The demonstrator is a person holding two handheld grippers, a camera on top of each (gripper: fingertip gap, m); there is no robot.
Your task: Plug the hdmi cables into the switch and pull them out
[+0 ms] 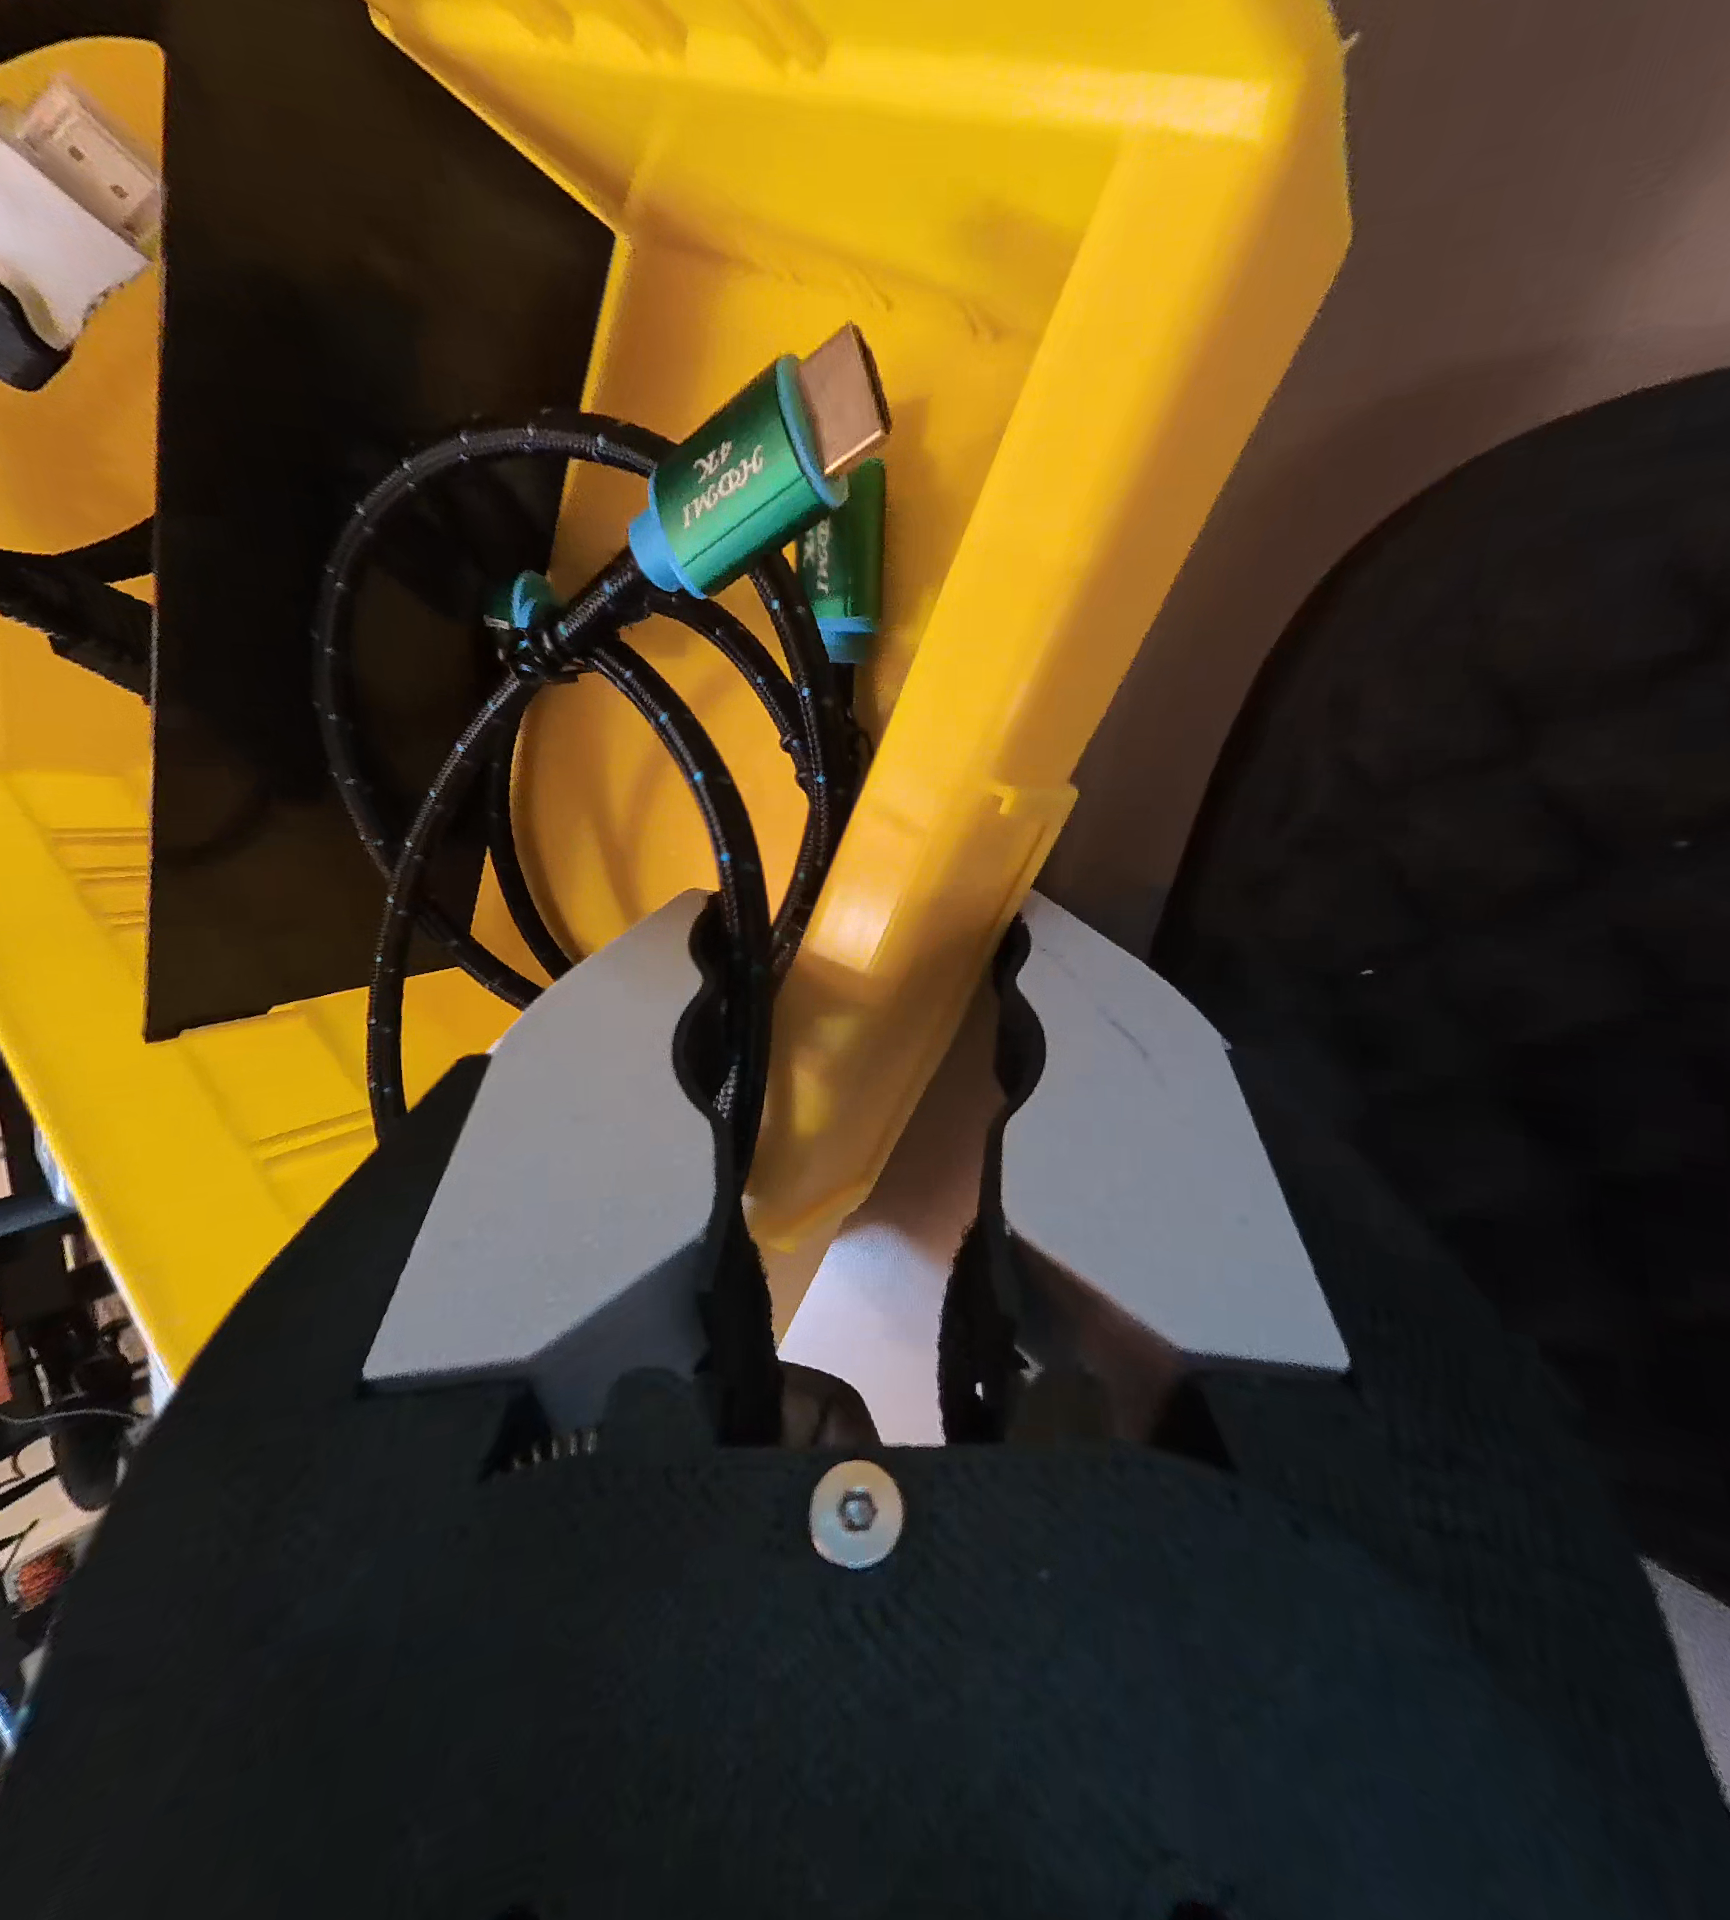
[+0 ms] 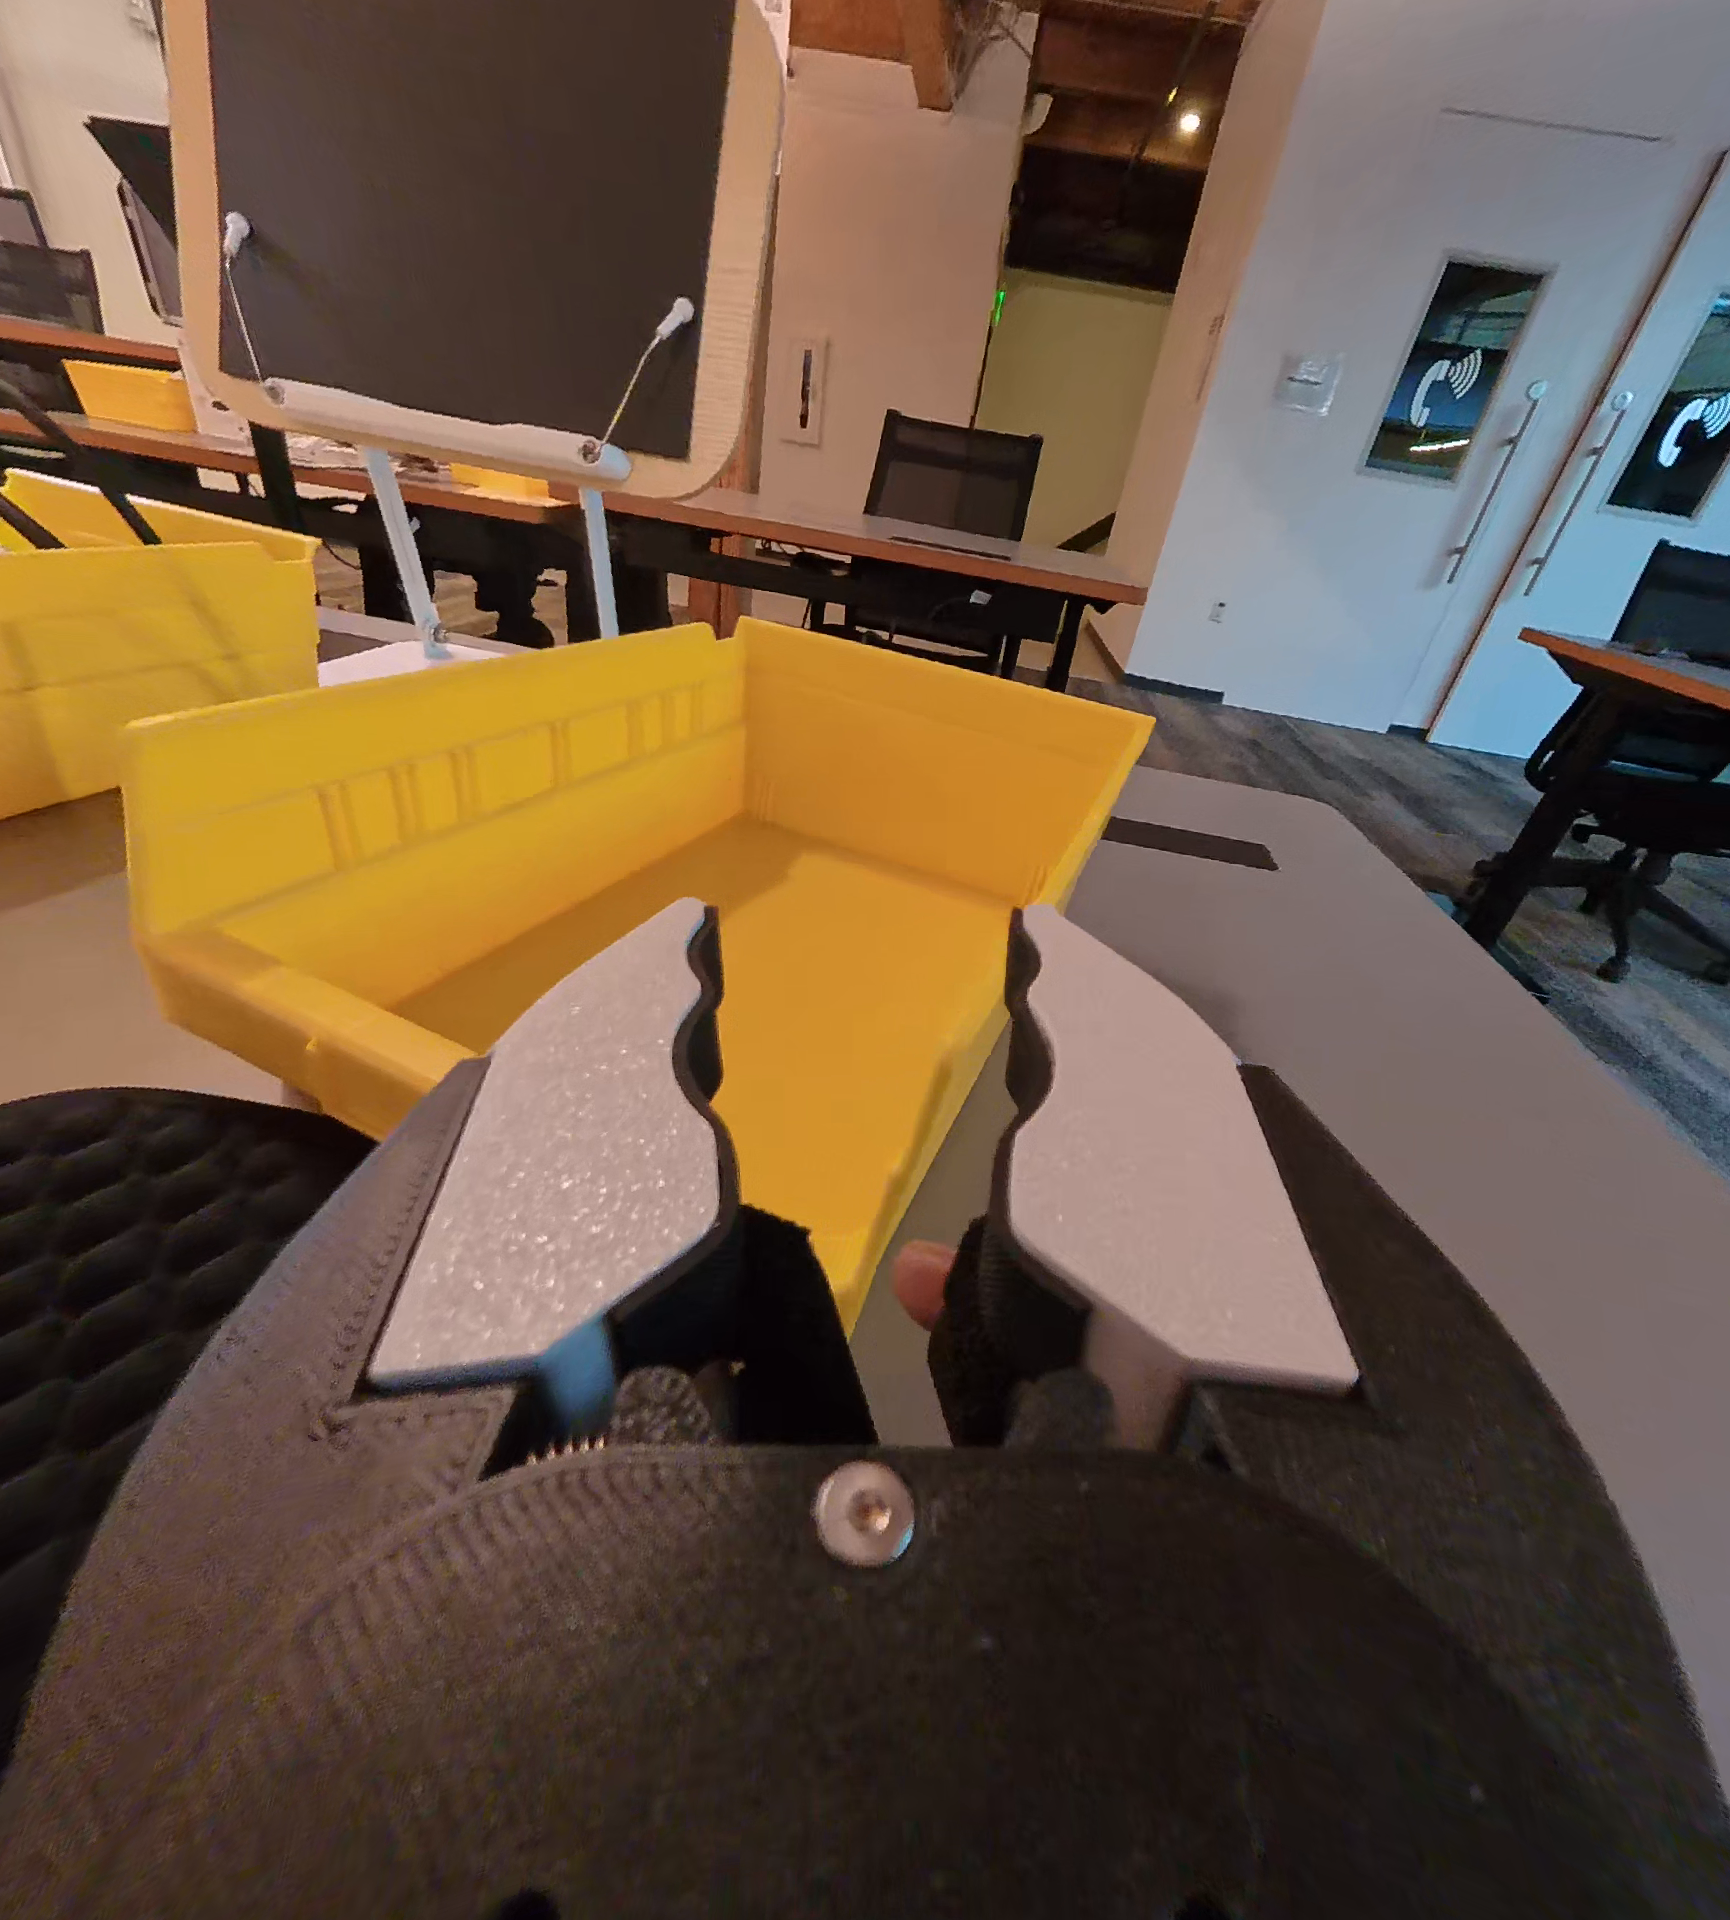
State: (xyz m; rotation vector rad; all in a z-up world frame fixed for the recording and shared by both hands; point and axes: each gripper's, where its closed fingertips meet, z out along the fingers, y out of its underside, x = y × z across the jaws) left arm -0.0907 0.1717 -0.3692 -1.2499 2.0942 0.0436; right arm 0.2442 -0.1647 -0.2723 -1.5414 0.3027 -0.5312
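Note:
In the left wrist view, a coiled black braided HDMI cable lies in a yellow bin. Its green plug has a gold tip pointing up and to the right. A second green plug lies behind it against the bin wall. My left gripper is open, and its fingers straddle the bin's near corner wall. A loop of the cable runs past the left finger's pad. My right gripper is open and empty above an empty yellow bin. I cannot make out a switch in either view.
A black panel stands in the bin, and a white-and-grey plug lies beyond it. A black honeycomb mat lies on the grey table. Another yellow bin and a dark board on a stand are behind. Office chairs stand at the right. Left tips to right tips: about 50 cm.

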